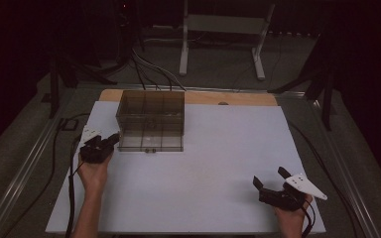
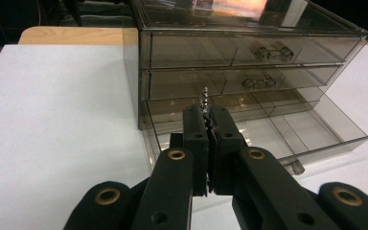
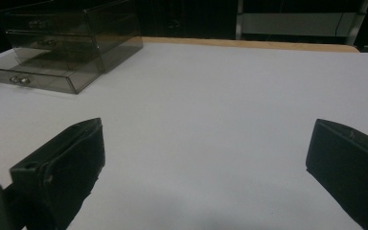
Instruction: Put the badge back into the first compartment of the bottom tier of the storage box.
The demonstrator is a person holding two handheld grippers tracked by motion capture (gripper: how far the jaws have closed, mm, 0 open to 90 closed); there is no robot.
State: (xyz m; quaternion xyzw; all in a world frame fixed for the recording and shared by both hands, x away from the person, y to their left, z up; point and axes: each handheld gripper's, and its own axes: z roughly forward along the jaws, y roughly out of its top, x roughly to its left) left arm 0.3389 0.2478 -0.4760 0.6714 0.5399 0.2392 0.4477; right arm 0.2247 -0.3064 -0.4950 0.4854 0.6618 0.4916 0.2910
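Note:
A smoky clear drawer unit (image 1: 151, 116) with three drawers stands at the back left of the white table (image 1: 218, 163). Its bottom drawer (image 2: 287, 129) is pulled out; in the right gripper view the unit (image 3: 67, 33) sits far left. My left gripper (image 1: 113, 139) is at the unit's left front corner, over the open drawer's end. Its jaws are shut on a small silvery twisted piece (image 2: 204, 98) that sticks up from the tips of the left gripper (image 2: 210, 112). My right gripper (image 1: 269, 177) rests near the front right, open and holding nothing (image 3: 206, 143).
The wooden board (image 1: 228, 98) shows along the table's back edge. Black cables (image 1: 72, 163) trail off the left side. A white metal stand (image 1: 223, 29) is on the floor behind the table. Dark tripod legs (image 1: 322, 84) flank both sides.

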